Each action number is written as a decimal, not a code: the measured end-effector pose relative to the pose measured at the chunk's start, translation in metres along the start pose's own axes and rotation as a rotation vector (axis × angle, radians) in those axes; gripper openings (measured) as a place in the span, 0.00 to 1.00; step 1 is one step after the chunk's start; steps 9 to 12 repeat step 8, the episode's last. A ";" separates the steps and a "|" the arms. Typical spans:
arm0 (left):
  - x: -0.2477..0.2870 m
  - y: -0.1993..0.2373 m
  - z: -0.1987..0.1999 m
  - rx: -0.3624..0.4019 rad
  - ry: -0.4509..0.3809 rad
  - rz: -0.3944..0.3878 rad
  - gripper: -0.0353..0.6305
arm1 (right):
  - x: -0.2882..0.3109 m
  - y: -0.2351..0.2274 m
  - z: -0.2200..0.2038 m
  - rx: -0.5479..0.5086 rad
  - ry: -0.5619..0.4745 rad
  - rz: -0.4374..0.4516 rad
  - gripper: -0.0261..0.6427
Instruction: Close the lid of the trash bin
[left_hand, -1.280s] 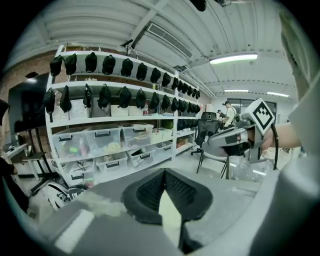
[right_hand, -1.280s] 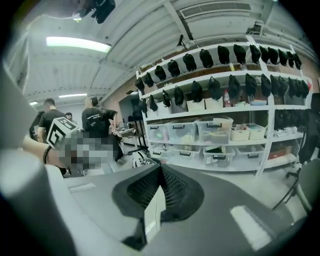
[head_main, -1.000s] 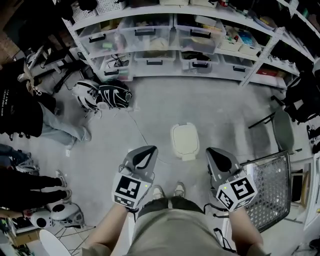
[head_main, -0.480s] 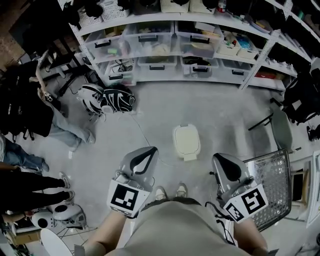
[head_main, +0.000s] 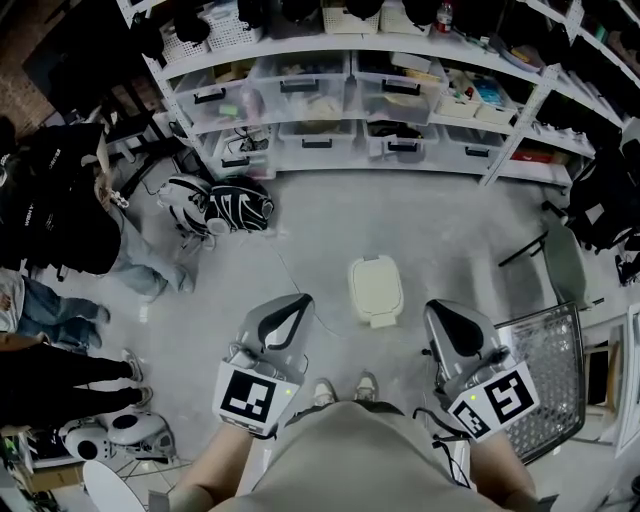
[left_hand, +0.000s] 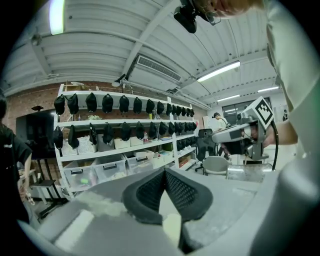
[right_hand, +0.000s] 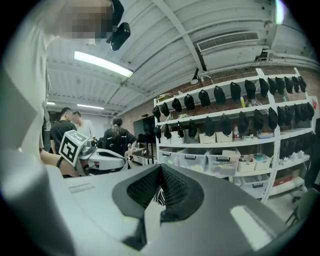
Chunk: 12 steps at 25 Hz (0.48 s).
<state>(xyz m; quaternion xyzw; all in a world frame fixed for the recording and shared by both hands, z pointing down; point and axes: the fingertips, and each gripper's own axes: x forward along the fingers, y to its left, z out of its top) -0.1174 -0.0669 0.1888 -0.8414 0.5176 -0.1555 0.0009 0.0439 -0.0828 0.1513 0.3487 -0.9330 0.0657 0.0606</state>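
Observation:
In the head view a small cream trash bin (head_main: 374, 288) stands on the grey floor just ahead of the person's shoes, and its lid lies flat on top. My left gripper (head_main: 296, 303) is held low at the bin's left, clear of it, jaws together and empty. My right gripper (head_main: 438, 309) hangs at the bin's right, also apart from it and shut on nothing. The left gripper view shows the left gripper (left_hand: 164, 171) pointing level at the shelves. The right gripper (right_hand: 160, 168) points the same way in its own view. Neither gripper view shows the bin.
White shelving (head_main: 350, 90) with clear storage boxes runs along the back. Black-and-white helmets (head_main: 215, 203) lie on the floor at the left, with a thin cable (head_main: 290, 280) trailing from them. People stand at the far left (head_main: 55, 215). A wire basket (head_main: 545, 370) and a chair (head_main: 565, 262) are at the right.
Both grippers have drawn back slightly toward the body. The head view has shifted a little, and the person at the left has moved. The bin has not moved.

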 end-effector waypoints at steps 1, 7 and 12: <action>0.000 0.001 0.001 0.008 0.000 -0.001 0.06 | 0.001 -0.001 0.002 -0.002 -0.003 -0.001 0.04; 0.001 0.008 0.008 -0.035 -0.014 0.015 0.06 | 0.007 -0.002 0.009 -0.012 -0.012 -0.007 0.04; 0.001 0.009 0.009 -0.049 -0.014 0.019 0.06 | 0.007 -0.002 0.009 -0.013 -0.013 -0.007 0.04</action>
